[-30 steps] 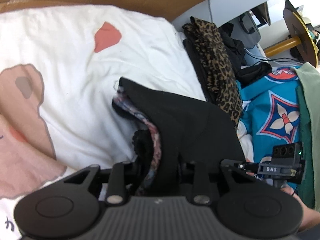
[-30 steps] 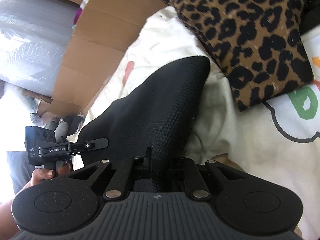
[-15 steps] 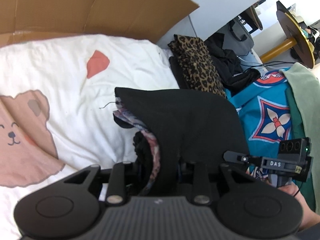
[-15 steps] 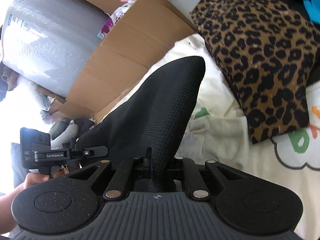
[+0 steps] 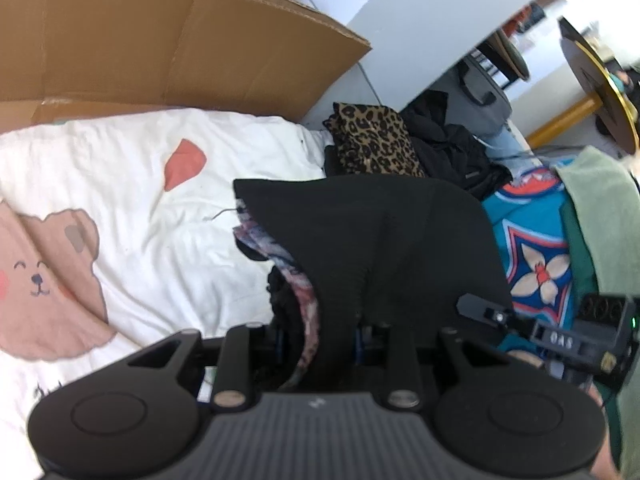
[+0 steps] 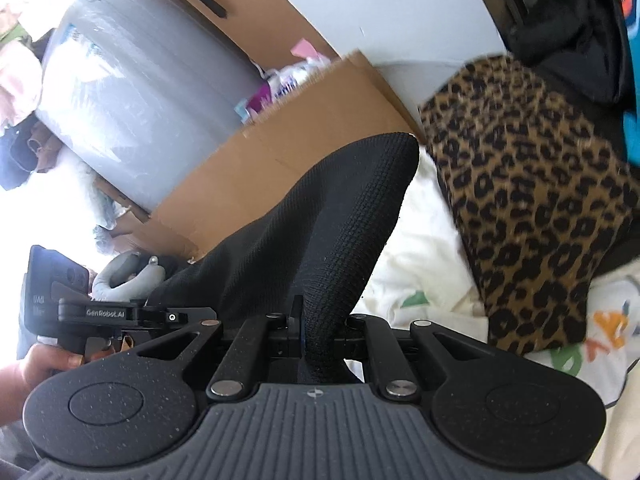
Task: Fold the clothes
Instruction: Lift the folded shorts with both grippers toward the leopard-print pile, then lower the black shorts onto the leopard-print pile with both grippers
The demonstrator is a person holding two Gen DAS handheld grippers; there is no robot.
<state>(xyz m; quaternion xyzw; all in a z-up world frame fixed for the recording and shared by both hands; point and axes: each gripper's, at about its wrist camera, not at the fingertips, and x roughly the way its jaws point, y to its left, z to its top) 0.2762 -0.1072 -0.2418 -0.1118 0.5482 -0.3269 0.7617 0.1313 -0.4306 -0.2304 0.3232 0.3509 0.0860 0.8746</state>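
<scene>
A black knit garment (image 5: 372, 240) with a patterned pink-and-grey lining (image 5: 304, 312) hangs lifted above the white bear-print bedding (image 5: 132, 208). My left gripper (image 5: 320, 332) is shut on a thick bunch of it, lining included. In the right wrist view the same black garment (image 6: 320, 224) rises from my right gripper (image 6: 320, 332), which is shut on a thin fold of it. Each view shows the other gripper: the right one (image 5: 480, 308) at the garment's right edge, the left one (image 6: 176, 316) at its left, held by a hand (image 6: 36, 364).
A folded leopard-print garment (image 5: 372, 140) lies at the far edge of the bedding, seen close (image 6: 532, 200) in the right wrist view. Dark clothes (image 5: 444, 148) and a teal patterned cloth (image 5: 532, 248) are piled at the right. A cardboard box (image 5: 160, 52) stands behind the bed.
Both grippers have risen with the black garment still held between them; the bedding and the leopard-print garment look farther below, and more of the box and room shows.
</scene>
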